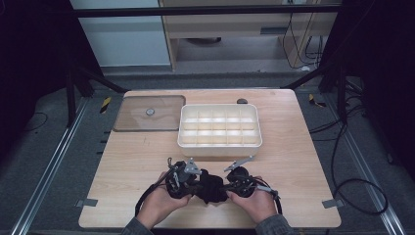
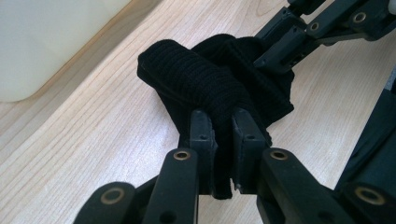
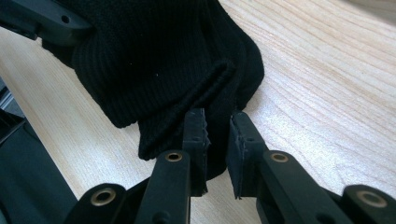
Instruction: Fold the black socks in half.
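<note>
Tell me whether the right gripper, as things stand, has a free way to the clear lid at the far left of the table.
Probably not yet. The right gripper is shut on the black knit cloth, which the left gripper also clamps. The clear lid lies far left, beyond the left gripper, beside the white divided box.

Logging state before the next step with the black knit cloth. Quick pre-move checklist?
1. Left hand-held gripper clamped on the black knit cloth: ok, fabric pinched between its jaws.
2. Right hand-held gripper clamped on the cloth: ok, a fold sits between its jaws.
3. Cloth lifted off the table: cannot tell.
4. White divided box open: ok, compartments look empty.
5. Clear lid out of the way: ok, lying flat left of the box.
</note>
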`<act>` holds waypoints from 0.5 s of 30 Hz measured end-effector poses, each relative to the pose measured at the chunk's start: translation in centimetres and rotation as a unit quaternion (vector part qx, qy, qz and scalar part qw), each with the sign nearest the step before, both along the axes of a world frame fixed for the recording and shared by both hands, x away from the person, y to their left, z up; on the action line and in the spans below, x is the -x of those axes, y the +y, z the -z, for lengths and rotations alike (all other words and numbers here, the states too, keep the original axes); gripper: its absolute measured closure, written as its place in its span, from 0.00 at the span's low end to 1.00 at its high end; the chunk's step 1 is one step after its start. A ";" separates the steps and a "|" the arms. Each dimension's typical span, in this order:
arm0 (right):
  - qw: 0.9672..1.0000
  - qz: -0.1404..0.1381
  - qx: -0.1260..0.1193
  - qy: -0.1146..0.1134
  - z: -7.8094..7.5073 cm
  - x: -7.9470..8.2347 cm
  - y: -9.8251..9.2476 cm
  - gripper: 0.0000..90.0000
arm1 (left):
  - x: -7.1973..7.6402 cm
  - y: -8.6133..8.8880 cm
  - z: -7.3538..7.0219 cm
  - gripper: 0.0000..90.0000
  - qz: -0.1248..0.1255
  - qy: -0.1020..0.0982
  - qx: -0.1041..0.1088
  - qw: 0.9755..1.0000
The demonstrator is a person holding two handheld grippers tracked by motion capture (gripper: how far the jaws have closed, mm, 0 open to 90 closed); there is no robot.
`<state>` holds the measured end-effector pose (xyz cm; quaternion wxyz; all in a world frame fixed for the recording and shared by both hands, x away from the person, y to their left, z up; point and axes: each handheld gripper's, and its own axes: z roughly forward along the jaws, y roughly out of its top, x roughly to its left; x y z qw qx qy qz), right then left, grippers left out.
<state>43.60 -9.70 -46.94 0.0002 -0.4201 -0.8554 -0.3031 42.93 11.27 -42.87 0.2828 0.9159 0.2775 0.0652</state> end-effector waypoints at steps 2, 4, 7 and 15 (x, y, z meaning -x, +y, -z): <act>1.000 -0.001 0.000 -0.001 0.0 0.0 0.0 0.87 | 0.0 -0.1 0.0 0.89 0.002 -0.002 0.002 1.000; 1.000 0.000 0.000 -0.002 0.1 0.0 0.1 0.87 | 0.1 -0.2 0.0 0.90 0.004 -0.004 0.005 1.000; 1.000 -0.002 -0.003 -0.001 0.1 0.0 0.1 0.87 | 0.1 -0.4 -0.1 0.89 0.006 -0.003 0.009 1.000; 1.000 -0.005 -0.005 0.001 0.2 0.0 0.1 0.87 | 0.1 -1.2 0.0 0.89 0.015 -0.001 0.011 1.000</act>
